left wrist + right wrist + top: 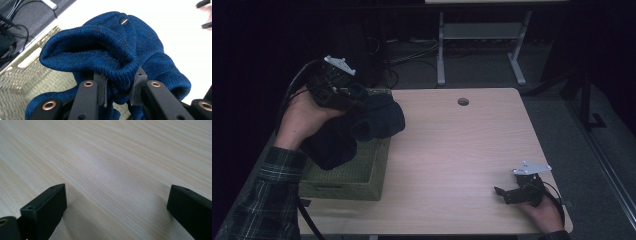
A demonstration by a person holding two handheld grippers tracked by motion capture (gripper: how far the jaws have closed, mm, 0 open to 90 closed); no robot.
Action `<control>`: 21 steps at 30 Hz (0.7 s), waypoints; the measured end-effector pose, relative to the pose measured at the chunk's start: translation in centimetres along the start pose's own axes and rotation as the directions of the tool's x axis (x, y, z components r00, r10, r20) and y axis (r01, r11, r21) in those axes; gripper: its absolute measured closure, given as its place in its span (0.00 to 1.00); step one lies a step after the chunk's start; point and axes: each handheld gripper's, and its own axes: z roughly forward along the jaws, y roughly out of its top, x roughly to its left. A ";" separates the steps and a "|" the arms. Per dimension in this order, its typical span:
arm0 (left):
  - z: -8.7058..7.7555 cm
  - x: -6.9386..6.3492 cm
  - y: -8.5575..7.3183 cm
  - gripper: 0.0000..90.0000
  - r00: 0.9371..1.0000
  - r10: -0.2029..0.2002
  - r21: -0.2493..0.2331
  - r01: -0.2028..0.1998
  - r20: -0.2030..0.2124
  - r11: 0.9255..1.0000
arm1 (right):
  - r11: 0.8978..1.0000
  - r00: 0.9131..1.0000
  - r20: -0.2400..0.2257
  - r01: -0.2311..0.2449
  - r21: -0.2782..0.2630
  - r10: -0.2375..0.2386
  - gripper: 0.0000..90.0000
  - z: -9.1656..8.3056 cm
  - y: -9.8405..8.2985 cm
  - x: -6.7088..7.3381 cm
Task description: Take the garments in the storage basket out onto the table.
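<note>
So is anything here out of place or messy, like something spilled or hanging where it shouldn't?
Nothing spilled or damaged. The one untidy thing is the dark blue knitted garment: bunched up, pinched in the left gripper, it hangs half over the rim of the woven green basket. The right gripper rests open on the pale wooden table.

— What was that blue sweater (140, 47) made of?
— Coarse knitted cloth, matt, with one dark glossy button (123, 21).
— And the basket (362, 177)?
— Rough woven fibre. The bench (120, 157) was smooth pale wood grain; the jaws were matt black plastic.
</note>
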 end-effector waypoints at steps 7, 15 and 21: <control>0.0 -1.3 2.1 0.81 0.999 0.039 -0.008 -0.039 0.021 0.999 | 1.000 1.000 0.000 0.000 0.000 0.000 0.03 0.0 0.0 0.0; -0.3 -2.5 4.1 0.81 0.996 0.083 -0.014 -0.082 0.033 0.997 | 1.000 1.000 0.000 0.000 0.000 0.000 0.03 0.0 0.0 0.0; -0.3 -3.6 5.4 0.81 0.993 0.105 -0.031 -0.104 0.048 0.994 | 1.000 1.000 0.002 0.001 0.000 -0.001 0.03 0.0 0.0 0.0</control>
